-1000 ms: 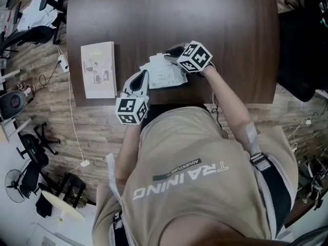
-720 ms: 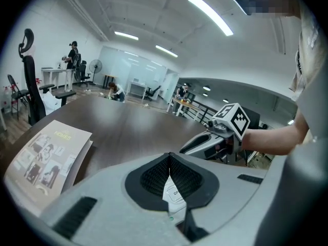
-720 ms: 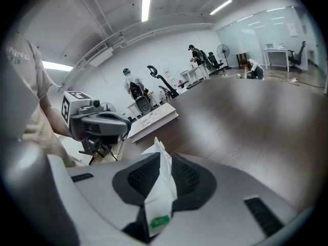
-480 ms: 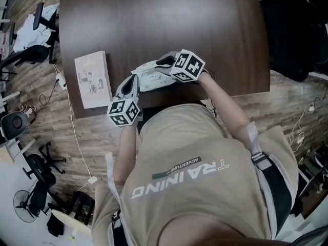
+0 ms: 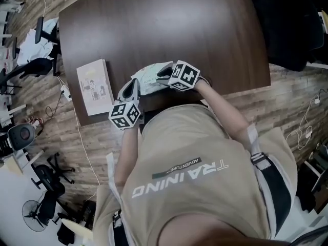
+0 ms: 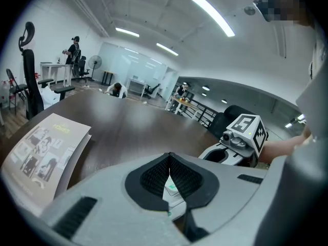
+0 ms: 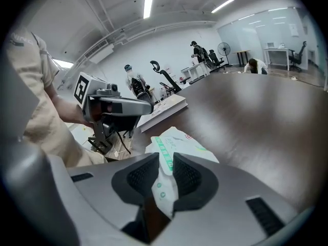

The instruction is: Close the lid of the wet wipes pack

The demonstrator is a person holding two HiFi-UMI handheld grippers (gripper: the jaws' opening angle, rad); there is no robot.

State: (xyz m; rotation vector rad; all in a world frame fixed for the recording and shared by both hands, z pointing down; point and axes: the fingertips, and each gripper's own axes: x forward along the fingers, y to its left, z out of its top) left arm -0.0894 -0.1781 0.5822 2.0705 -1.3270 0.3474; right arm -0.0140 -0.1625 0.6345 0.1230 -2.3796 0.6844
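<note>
Right tongs (image 7: 165, 163) pinch wet wipes pack (image 7: 179, 140) at near edge of surface (image 5: 179, 29); left tongs (image 6: 169, 163) pressed together beside it. Pack looks flatter than a second ago, lid probably nearly shut.

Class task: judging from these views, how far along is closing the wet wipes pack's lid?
Done: both grippers are on the wet wipes pack, which lies near the edge of the table. In hand: the right gripper clamps a white, green-printed part of it; the left gripper pinches its opposite end. Left: no view shows the lid pressed flat, so closing probably remains.
</note>
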